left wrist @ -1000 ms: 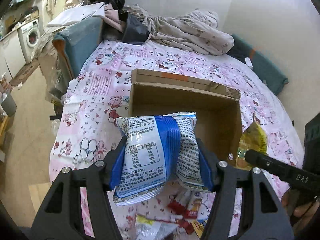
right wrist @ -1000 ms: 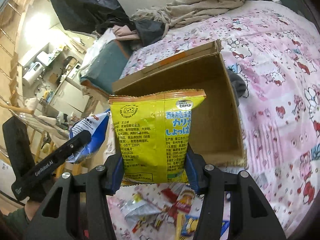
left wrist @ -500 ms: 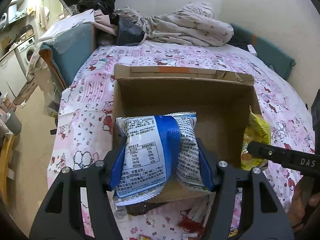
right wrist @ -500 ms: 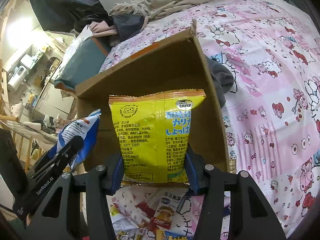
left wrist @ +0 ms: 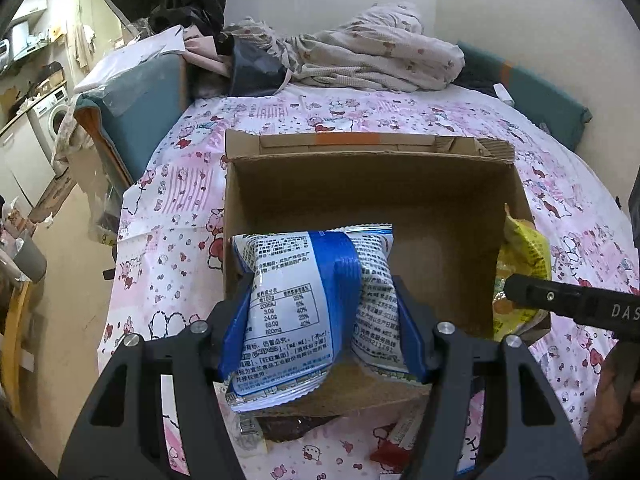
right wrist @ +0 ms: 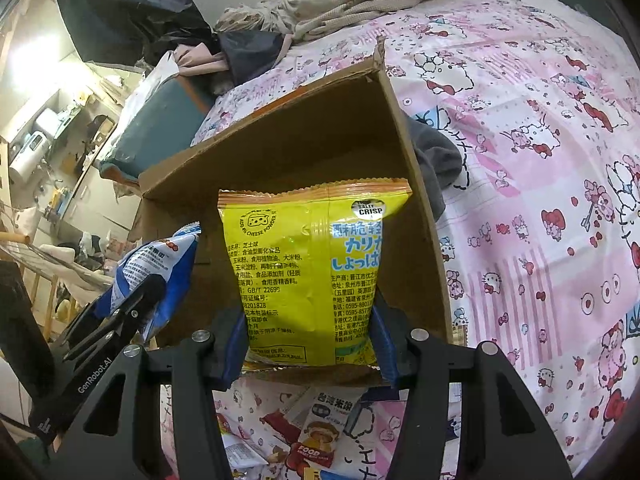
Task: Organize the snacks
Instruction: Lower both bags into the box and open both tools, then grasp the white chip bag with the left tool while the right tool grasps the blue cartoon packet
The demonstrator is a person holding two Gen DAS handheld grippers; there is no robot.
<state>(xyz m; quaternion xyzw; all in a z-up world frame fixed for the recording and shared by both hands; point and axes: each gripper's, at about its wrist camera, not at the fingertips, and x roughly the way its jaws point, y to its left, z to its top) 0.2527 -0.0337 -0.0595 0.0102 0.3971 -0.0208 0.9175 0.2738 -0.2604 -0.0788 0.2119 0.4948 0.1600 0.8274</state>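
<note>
My left tool (left wrist: 320, 316) grips the blue bag (left wrist: 304, 304), my right tool (right wrist: 310, 336) the yellow bag (right wrist: 308, 272); released here at the box's (left wrist: 436, 216) 6 o'clock rim, both could tip onto the bed (left wrist: 168, 248).

The left hand-held gripper (left wrist: 320, 320) tilts steeply downward, its blue pads (left wrist: 234, 336) pinching the waist of a blue-and-white snack bag (left wrist: 304, 304) from both sides. To its right, the right hand-held gripper (right wrist: 310, 340) slants down likewise, clamping the lower part of a yellow snack bag (right wrist: 308, 272) (its jaws have just eased slightly wider). The two sit side by side.
</note>
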